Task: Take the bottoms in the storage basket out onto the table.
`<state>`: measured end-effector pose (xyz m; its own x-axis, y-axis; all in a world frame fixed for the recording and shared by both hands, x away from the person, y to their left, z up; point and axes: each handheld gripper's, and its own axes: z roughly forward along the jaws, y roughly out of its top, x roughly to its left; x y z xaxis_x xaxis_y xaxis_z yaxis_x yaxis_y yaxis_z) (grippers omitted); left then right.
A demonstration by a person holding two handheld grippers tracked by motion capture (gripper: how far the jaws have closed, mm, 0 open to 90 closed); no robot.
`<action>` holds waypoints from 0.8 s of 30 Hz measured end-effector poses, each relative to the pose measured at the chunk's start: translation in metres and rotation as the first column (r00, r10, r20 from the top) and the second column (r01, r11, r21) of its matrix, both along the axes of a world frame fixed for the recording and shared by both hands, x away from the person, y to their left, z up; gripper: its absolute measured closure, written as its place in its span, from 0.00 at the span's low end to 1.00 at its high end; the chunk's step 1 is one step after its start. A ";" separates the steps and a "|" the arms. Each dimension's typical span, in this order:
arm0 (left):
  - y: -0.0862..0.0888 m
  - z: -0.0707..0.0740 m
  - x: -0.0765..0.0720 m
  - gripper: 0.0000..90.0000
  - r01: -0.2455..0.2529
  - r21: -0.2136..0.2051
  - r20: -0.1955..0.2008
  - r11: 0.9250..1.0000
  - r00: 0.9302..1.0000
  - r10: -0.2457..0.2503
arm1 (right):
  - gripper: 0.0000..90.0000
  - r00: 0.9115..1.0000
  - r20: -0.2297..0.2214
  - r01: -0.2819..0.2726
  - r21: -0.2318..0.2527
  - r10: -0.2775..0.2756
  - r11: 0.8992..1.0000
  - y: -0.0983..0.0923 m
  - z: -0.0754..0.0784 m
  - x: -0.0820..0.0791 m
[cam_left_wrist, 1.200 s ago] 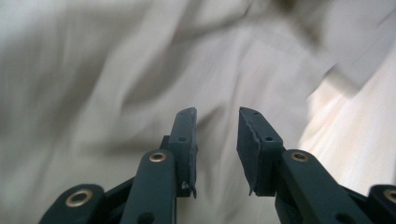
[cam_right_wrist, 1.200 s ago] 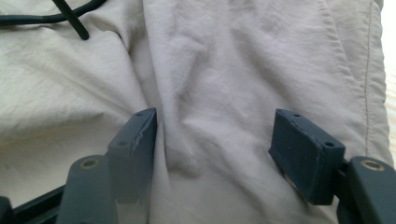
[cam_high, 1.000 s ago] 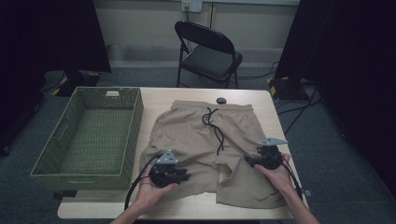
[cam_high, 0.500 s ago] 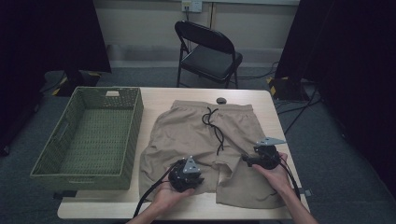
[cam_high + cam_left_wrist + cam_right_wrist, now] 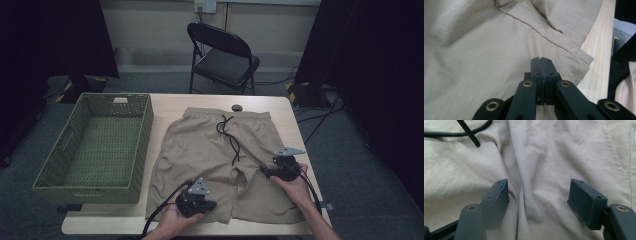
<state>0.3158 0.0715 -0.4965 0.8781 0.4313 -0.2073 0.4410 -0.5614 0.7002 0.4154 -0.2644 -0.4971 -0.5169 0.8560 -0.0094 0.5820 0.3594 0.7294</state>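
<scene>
Tan shorts [image 5: 215, 150] lie flat on the wooden table [image 5: 170, 105], waistband at the far side, black drawstring [image 5: 227, 132] loose down the middle. My left gripper [image 5: 212, 205] sits low over the near hem of the left leg. In the left gripper view its jaws [image 5: 541, 62] have just been closing and now meet, with no cloth seen between them and the hem corner [image 5: 581, 58] just beyond. My right gripper [image 5: 263, 170] rests on the right leg near the crotch. It stands open [image 5: 539, 195] astride a raised fold of fabric [image 5: 529, 195], with the drawstring end [image 5: 469, 132] ahead.
A green woven basket [image 5: 145, 130] with nothing in it stands on the table's left half. A small dark round object [image 5: 237, 107] lies at the far table edge beyond the waistband. A black folding chair [image 5: 222, 55] stands behind the table. The table's near edge is close to both hands.
My left gripper has moved rightward along the near hem of the left leg and come lower. The right gripper has stayed in place.
</scene>
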 end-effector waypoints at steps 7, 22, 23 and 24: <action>-0.002 0.004 -0.014 0.93 0.047 0.024 -0.041 0.999 0.998 -0.046 | 0.35 0.999 0.020 -0.052 0.048 0.051 0.998 0.008 0.010 -0.011; 0.072 0.024 0.034 0.80 -0.213 0.025 0.036 0.977 0.977 0.212 | 0.33 0.984 -0.004 -0.179 0.073 0.180 0.981 0.044 0.025 -0.052; 0.075 0.022 0.035 0.79 -0.232 0.015 0.026 0.973 0.972 0.232 | 0.33 0.984 -0.008 -0.176 0.070 0.177 0.982 0.044 0.024 -0.053; 0.076 0.019 0.035 0.79 -0.240 0.018 0.016 0.971 0.971 0.240 | 0.33 0.985 -0.006 -0.172 0.074 0.173 0.982 0.043 0.025 -0.054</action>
